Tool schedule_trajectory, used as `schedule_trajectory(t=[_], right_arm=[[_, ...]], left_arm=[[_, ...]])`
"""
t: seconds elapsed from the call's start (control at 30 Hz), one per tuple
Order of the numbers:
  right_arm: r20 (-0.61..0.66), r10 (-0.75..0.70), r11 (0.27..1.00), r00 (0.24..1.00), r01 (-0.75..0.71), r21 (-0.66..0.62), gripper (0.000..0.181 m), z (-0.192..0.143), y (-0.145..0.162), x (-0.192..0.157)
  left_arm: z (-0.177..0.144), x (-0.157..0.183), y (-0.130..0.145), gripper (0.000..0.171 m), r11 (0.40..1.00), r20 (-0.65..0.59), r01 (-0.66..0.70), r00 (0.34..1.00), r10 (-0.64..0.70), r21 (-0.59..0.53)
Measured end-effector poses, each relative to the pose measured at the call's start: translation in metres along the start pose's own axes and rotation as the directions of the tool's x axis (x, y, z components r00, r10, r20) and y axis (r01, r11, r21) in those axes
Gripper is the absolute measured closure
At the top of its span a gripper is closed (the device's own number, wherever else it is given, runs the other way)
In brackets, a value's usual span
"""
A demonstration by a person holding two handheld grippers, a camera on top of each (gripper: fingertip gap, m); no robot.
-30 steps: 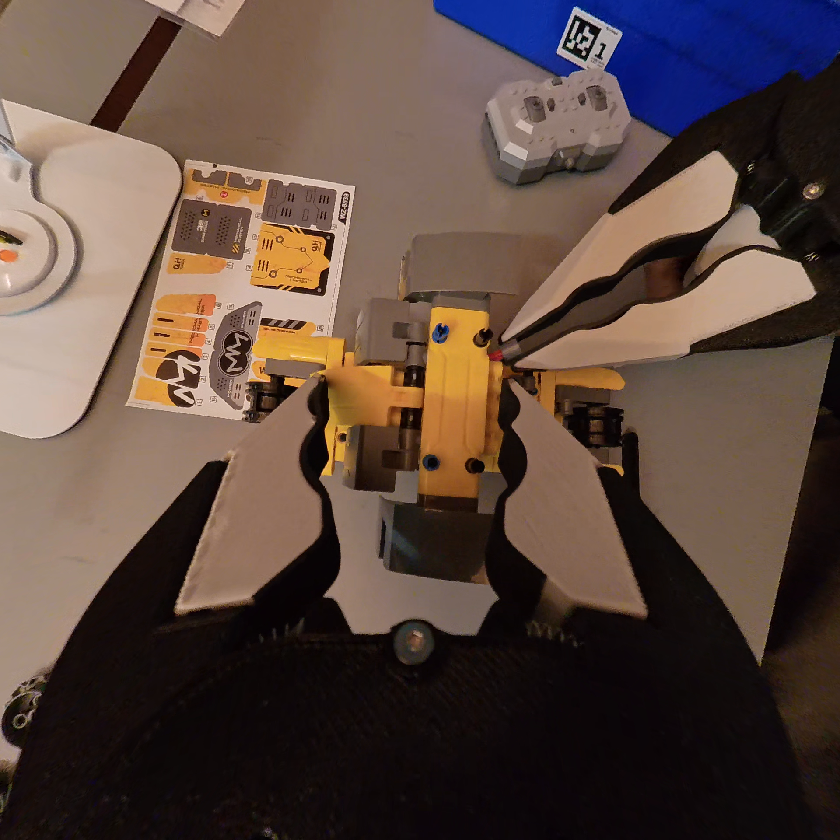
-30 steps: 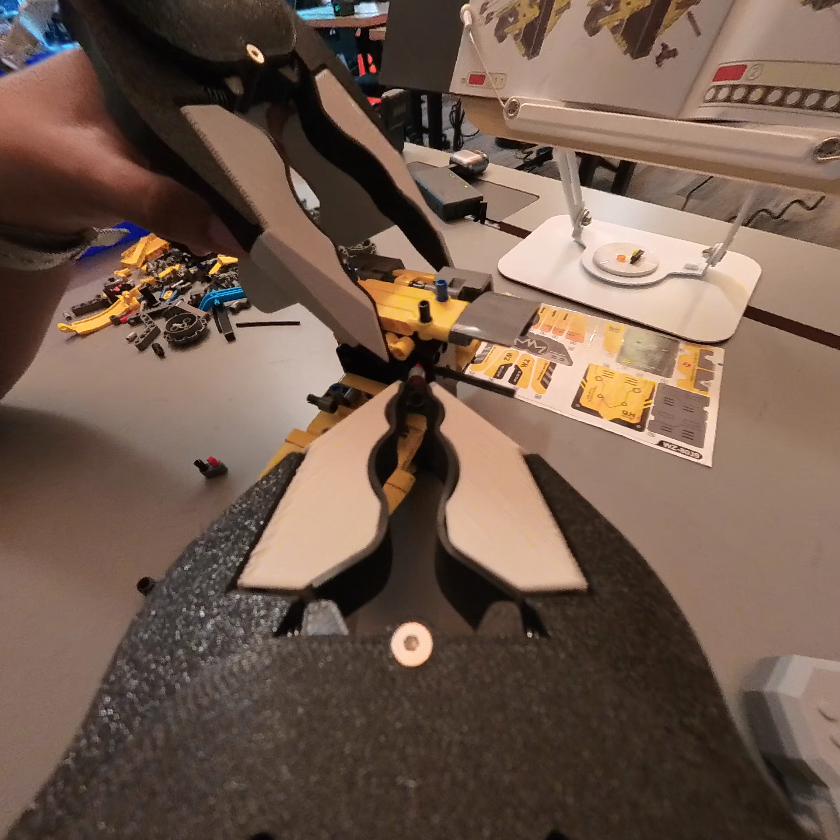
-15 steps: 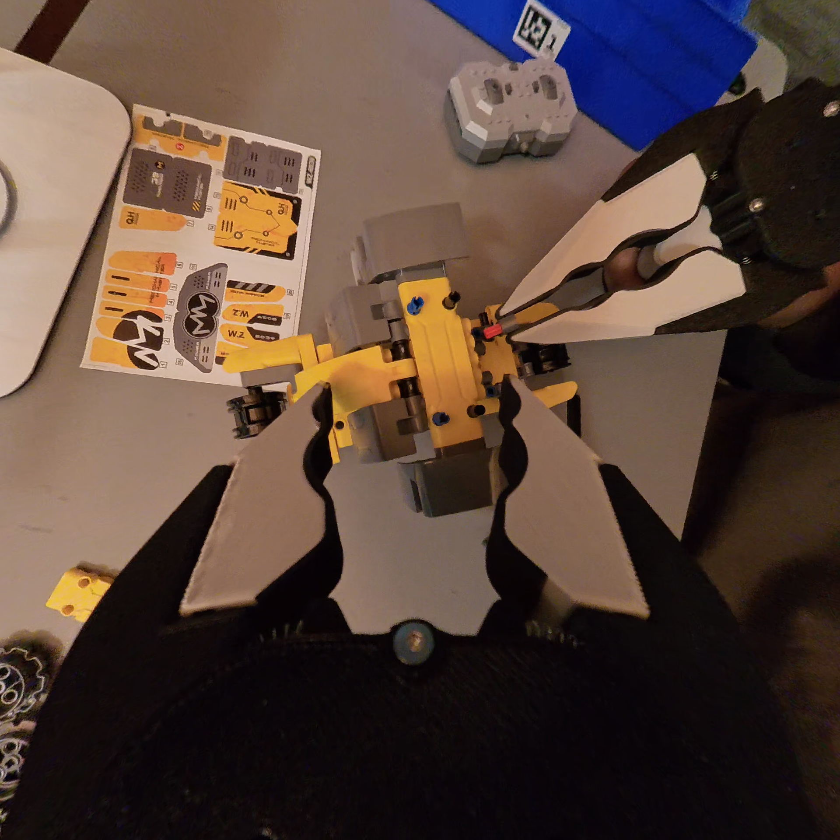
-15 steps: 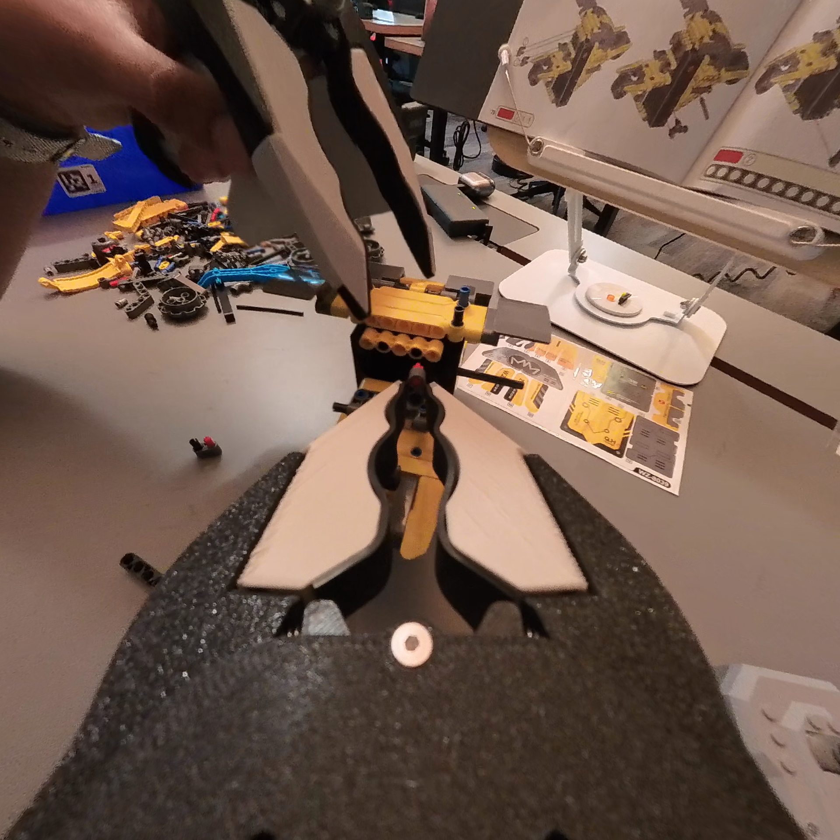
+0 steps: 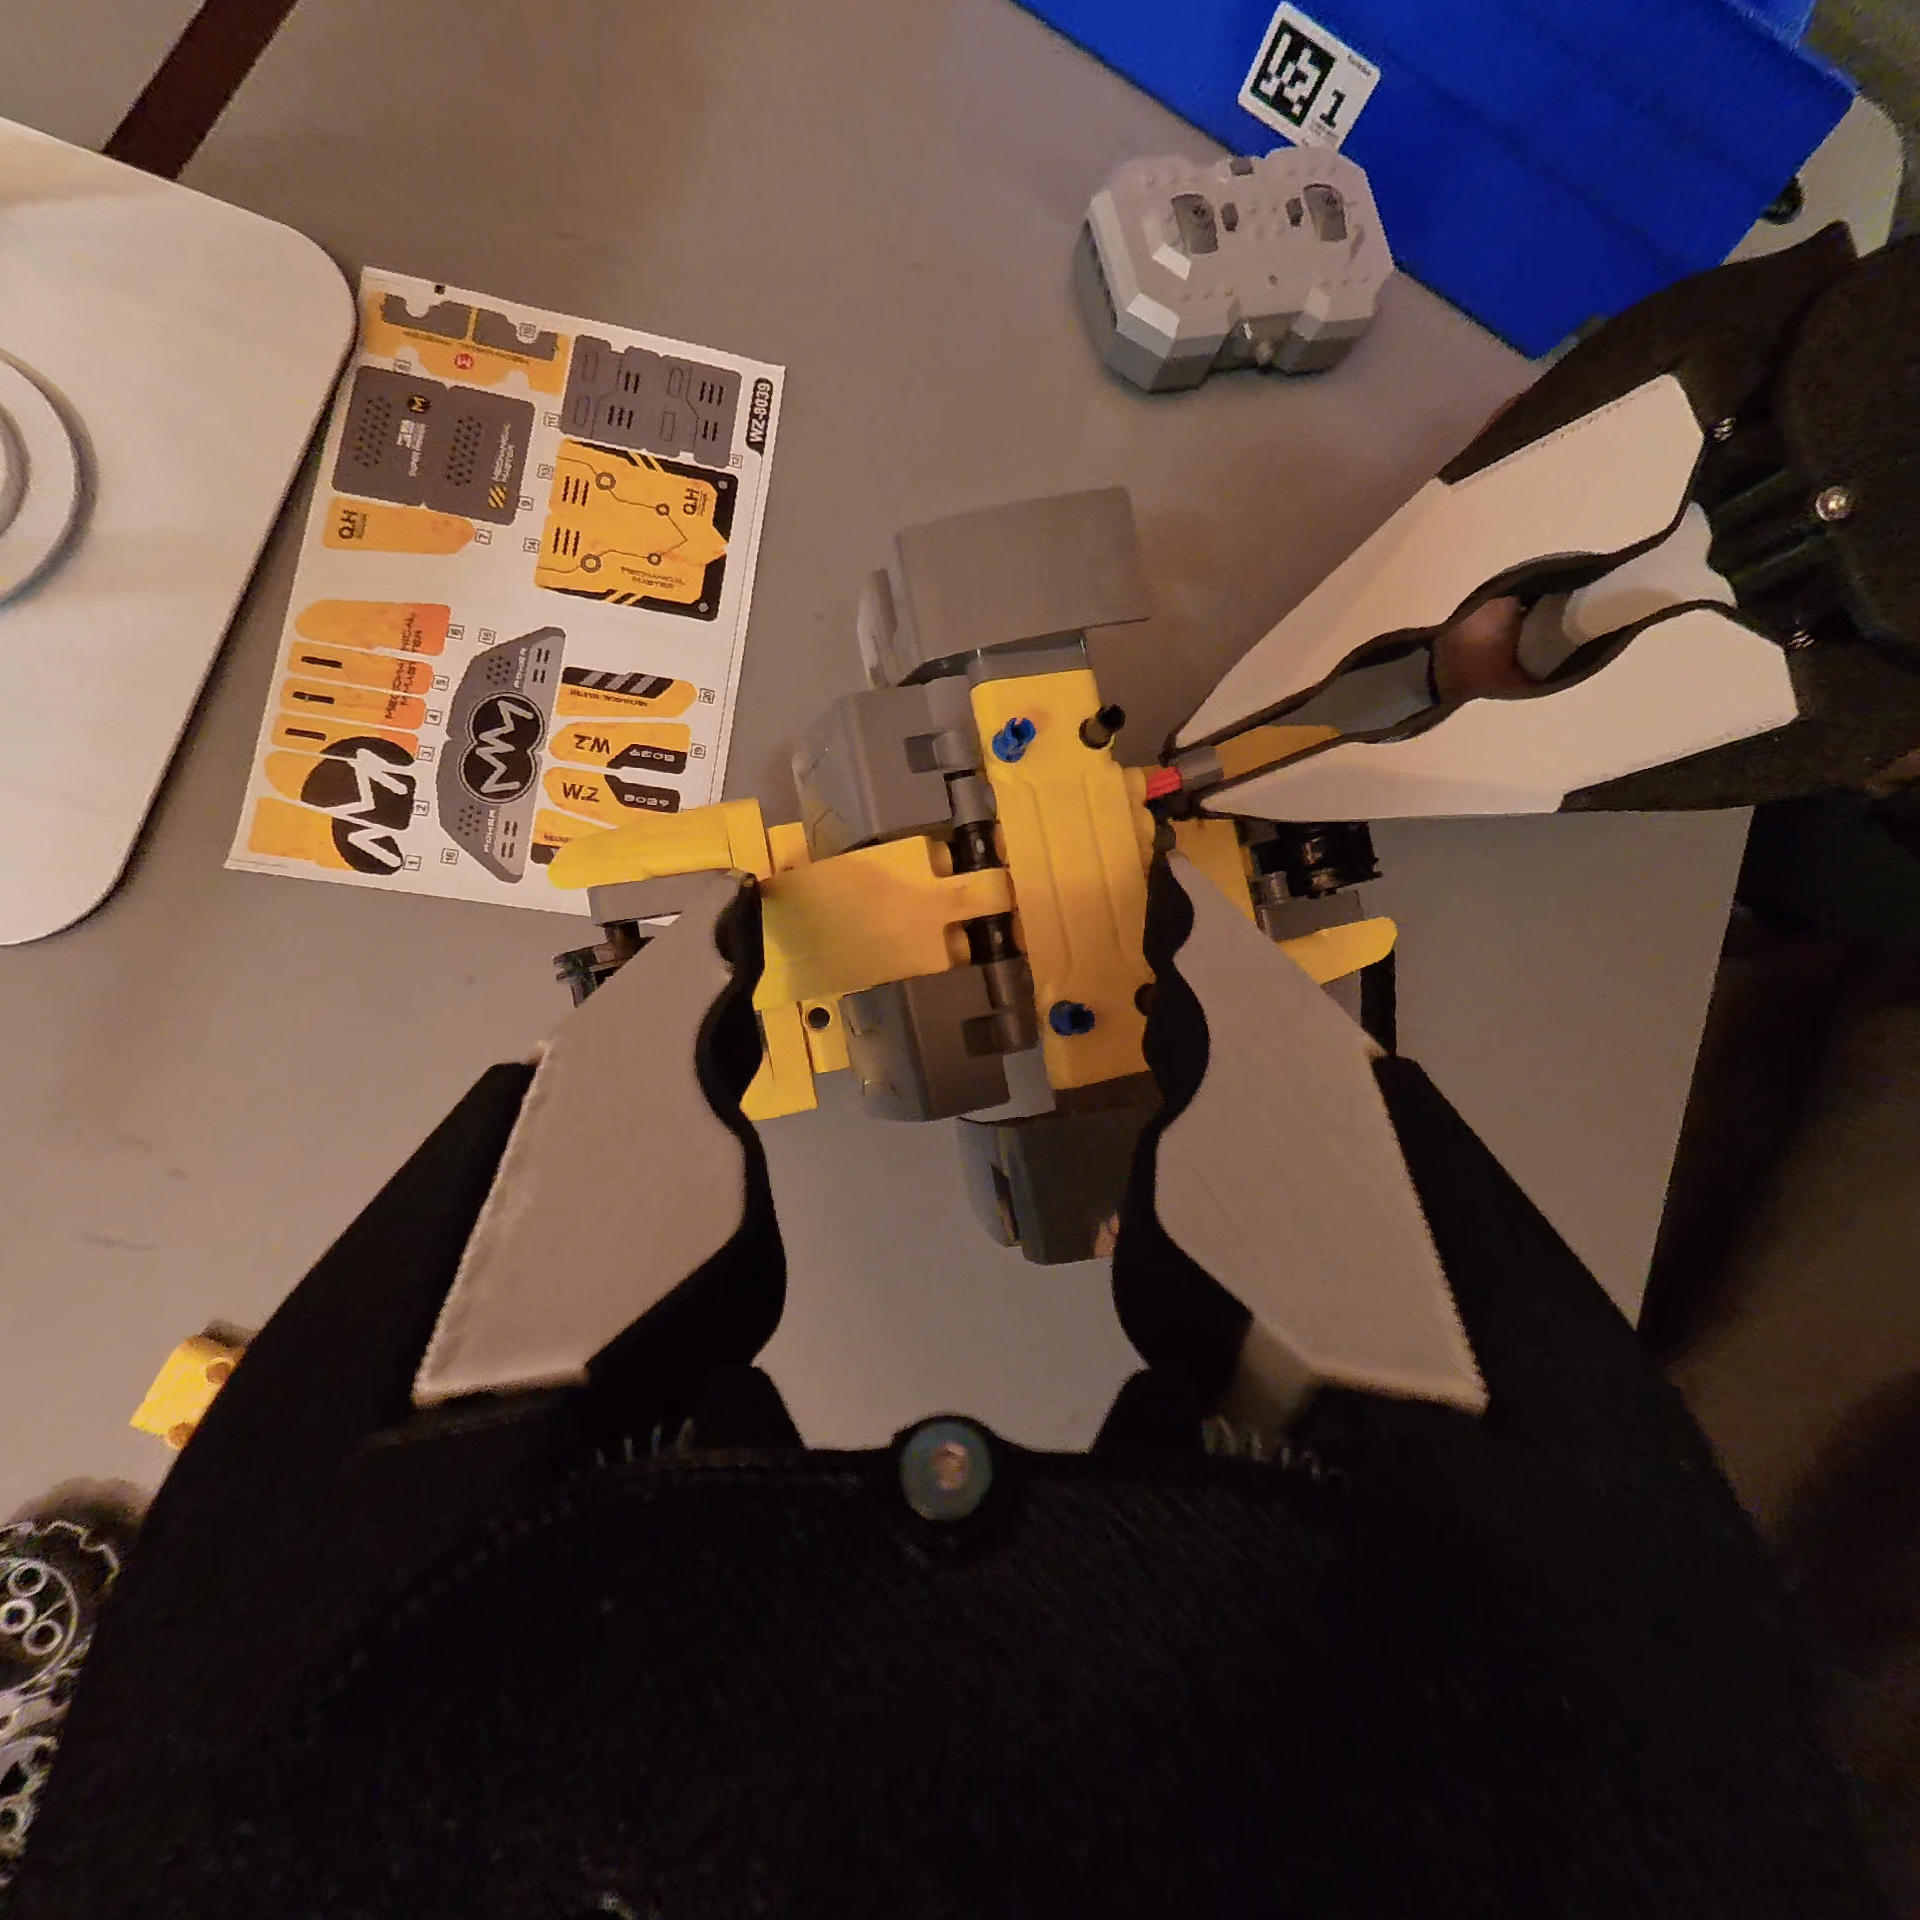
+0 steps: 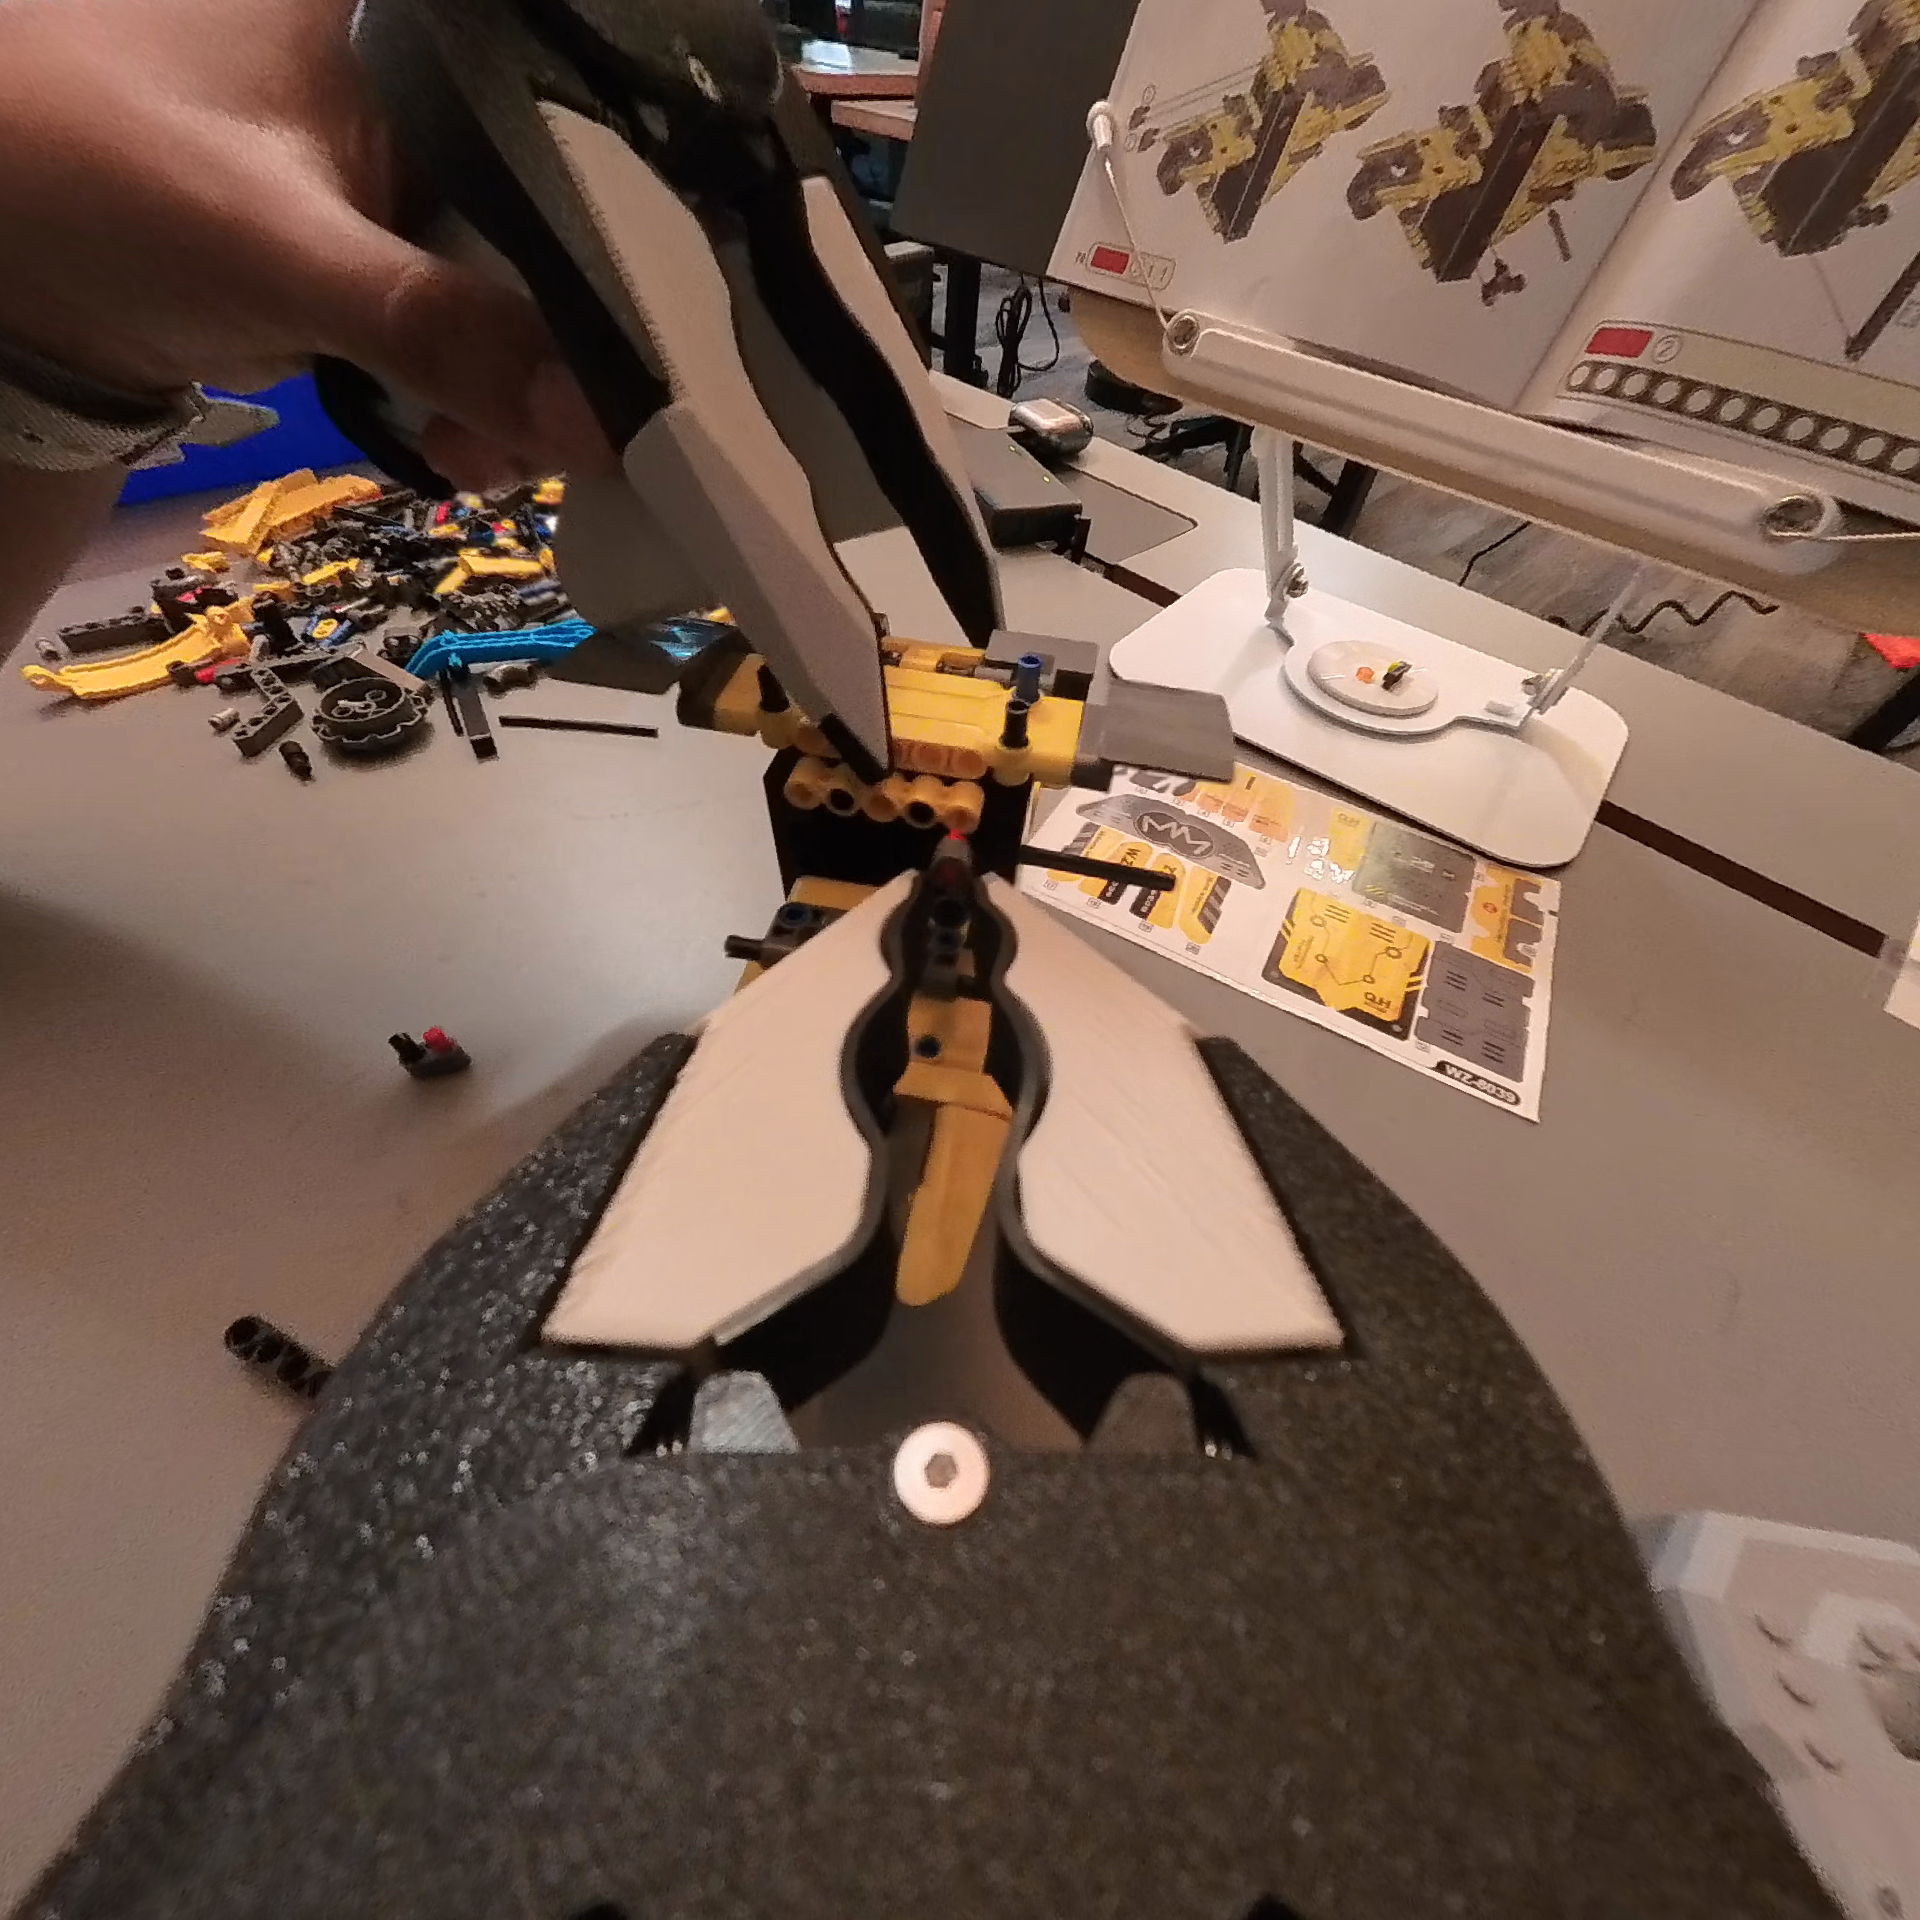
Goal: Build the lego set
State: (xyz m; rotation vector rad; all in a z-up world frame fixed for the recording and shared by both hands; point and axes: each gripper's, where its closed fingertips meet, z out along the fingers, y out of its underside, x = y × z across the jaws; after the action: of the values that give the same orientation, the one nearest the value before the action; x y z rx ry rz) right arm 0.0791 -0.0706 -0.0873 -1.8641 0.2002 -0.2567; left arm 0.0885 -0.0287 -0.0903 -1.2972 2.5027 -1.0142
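Note:
A yellow and grey brick model (image 5: 1049, 862) stands on the grey table (image 5: 831, 208). My left gripper (image 5: 945, 883) comes down from above and is shut on the model's yellow body, one finger on each side. In the right wrist view it shows over the model (image 6: 935, 727) with a hand behind it. My right gripper (image 6: 951, 883) is shut on a small dark pin piece with a red tip (image 6: 954, 868). The red tip points at the model's side, just below a row of yellow holes. In the left wrist view the right gripper (image 5: 1174, 779) touches the model's right side.
A sticker sheet (image 5: 499, 623) lies left of the model, beside a white stand base (image 5: 125, 520) that holds an instruction booklet (image 6: 1507, 156). A grey control box (image 5: 1236, 260) and a blue bin (image 5: 1558, 125) are behind. Loose parts (image 6: 312, 623) are piled far left. The table edge (image 5: 1683, 1039) is close on the right.
The left gripper and the model have tilted and shifted a little on the table. The right gripper has stayed shut on the pin piece and kept its red tip at the model's side.

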Motion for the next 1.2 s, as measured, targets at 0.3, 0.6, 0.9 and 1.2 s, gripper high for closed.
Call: schedule_trajectory(t=[0.3,0.6,0.9,1.2], right_arm=[[-0.006,0.016,0.999,1.0,-0.016,0.041,0.174,0.0015,-0.0037,0.0018],[-0.018,0.04,0.998,0.999,-0.039,0.043,0.174,0.0039,-0.002,0.0043],[-0.006,0.072,0.997,0.997,-0.072,0.033,0.174,0.0043,0.0004,0.0055],[0.054,0.171,0.984,0.984,-0.173,0.031,0.175,0.0037,0.0011,0.0065]], left_arm=[[-0.0002,-0.0007,0.0011,0.101,1.0,0.028,0.015,1.0,-0.015,-0.008],[-0.0001,-0.002,0.0012,0.102,0.999,0.047,0.048,0.998,-0.048,-0.007],[0.0007,-0.002,0.0002,0.102,0.999,0.058,0.053,0.997,-0.053,-0.003],[0.0012,-0.0017,-0.0003,0.102,0.998,0.065,0.055,0.996,-0.055,-0.003]])
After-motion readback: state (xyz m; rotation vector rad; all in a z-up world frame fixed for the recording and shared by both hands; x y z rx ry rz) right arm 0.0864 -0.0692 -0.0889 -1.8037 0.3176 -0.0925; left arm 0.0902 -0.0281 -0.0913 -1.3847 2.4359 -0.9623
